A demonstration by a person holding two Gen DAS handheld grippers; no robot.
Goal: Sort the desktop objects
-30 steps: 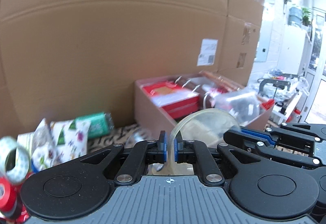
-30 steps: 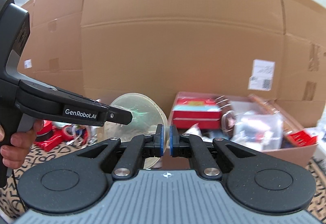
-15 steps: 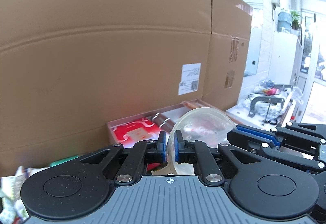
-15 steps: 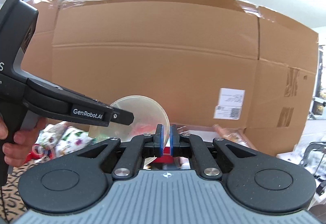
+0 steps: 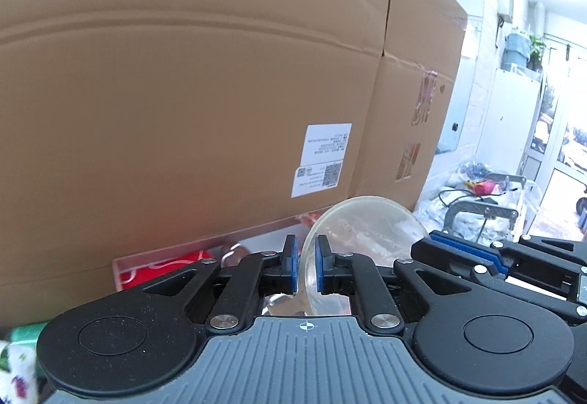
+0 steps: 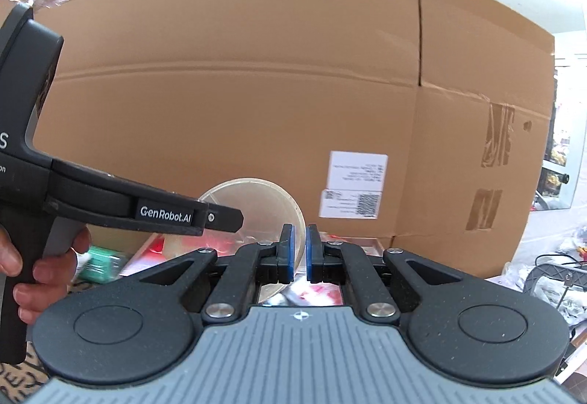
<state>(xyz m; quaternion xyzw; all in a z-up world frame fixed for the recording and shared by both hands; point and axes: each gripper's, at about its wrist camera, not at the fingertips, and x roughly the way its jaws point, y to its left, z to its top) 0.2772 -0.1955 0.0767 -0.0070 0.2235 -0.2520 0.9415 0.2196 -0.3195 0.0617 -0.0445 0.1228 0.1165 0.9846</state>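
My left gripper is shut on the rim of a clear plastic bowl and holds it raised, tilted on edge. The bowl also shows in the right wrist view, behind the left gripper's black finger. My right gripper is nearly shut and holds nothing; it sits just right of the bowl. A low cardboard tray with red packets lies below and ahead. In the left wrist view the right gripper's fingers lie at the right.
A tall cardboard box wall with a white label fills the background. A green packet and patterned pouches lie at the left. A cluttered bench stands at the right.
Both grippers have risen and tilted up, carrying the bowl higher. The tray and desk items have dropped low in both views. The views have also swung right along the box wall.
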